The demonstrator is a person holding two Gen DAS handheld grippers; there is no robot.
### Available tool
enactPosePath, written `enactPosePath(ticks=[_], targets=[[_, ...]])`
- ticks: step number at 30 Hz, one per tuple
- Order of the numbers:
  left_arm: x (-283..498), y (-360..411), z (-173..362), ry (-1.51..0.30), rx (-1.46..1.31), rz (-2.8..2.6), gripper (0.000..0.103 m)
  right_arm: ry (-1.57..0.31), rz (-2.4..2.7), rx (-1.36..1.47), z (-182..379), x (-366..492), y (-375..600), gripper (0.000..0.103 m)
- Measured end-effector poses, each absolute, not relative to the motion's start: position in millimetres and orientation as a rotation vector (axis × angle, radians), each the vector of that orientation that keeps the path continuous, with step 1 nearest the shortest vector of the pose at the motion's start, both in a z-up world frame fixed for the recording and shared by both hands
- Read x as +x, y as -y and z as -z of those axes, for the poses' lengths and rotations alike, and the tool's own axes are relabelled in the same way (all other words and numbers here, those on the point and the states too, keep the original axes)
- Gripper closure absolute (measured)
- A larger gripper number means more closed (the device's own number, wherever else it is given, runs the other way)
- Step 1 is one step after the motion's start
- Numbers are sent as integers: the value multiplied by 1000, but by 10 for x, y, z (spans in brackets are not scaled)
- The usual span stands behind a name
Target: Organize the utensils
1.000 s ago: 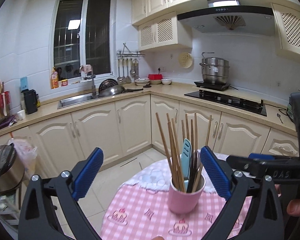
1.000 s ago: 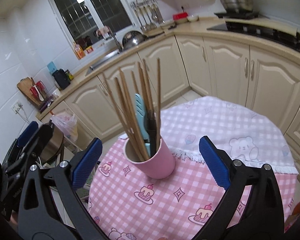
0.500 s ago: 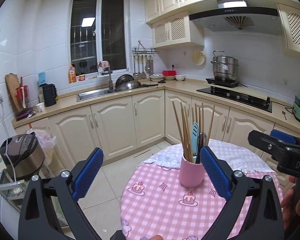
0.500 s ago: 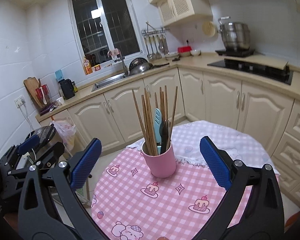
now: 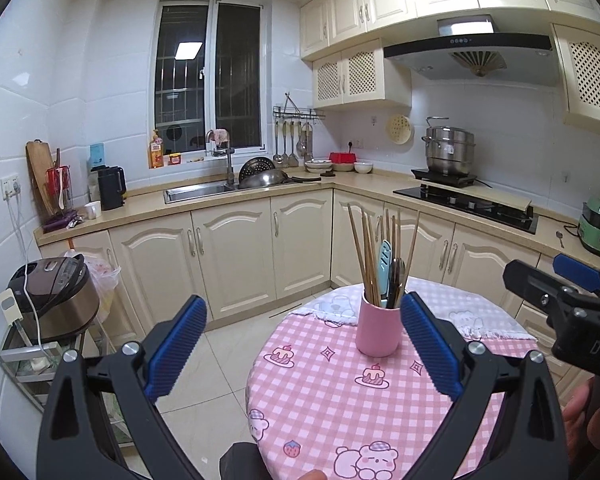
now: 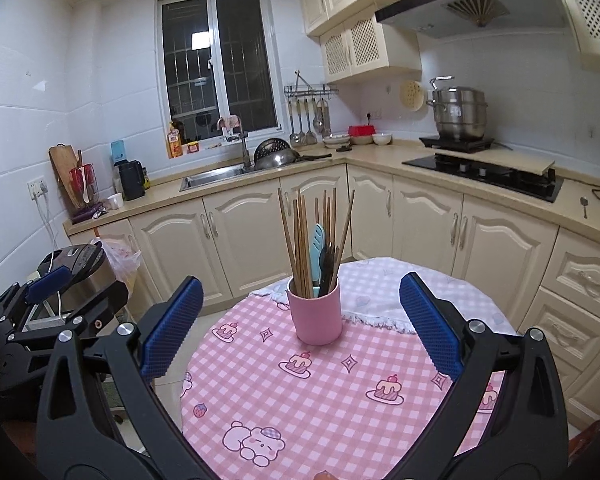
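A pink cup stands upright on a round table with a pink checked cloth. It holds several wooden chopsticks, a light blue utensil and dark utensils. In the right wrist view the cup is ahead of centre, with the chopsticks upright in it. My left gripper is open and empty, well back from the cup. My right gripper is open and empty, also back from the cup. Each gripper shows at the edge of the other's view.
Cream kitchen cabinets run behind the table, with a sink, a hob and a steel pot. A rice cooker sits on a rack at the left. A white cloth covers the table's far side.
Both grippers have pulled back and up from the cup, so it looks smaller and farther. Both stay open and empty.
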State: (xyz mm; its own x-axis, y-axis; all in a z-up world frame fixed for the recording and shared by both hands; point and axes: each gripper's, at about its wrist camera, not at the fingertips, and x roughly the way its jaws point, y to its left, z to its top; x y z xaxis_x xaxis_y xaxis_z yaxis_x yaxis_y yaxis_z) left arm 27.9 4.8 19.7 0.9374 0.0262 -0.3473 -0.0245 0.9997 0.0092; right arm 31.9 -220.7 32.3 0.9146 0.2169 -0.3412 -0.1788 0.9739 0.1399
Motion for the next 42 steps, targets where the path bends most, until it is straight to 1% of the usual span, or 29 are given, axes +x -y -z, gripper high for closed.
enactPosePath(ticks=[11, 42], targets=[[120, -99, -219, -332, -9, -39, 7, -305, -181, 88, -399, 71, 2148, 6], [19, -177, -217, -333, -51, -40, 7, -305, -157, 69, -376, -13, 2129, 6]])
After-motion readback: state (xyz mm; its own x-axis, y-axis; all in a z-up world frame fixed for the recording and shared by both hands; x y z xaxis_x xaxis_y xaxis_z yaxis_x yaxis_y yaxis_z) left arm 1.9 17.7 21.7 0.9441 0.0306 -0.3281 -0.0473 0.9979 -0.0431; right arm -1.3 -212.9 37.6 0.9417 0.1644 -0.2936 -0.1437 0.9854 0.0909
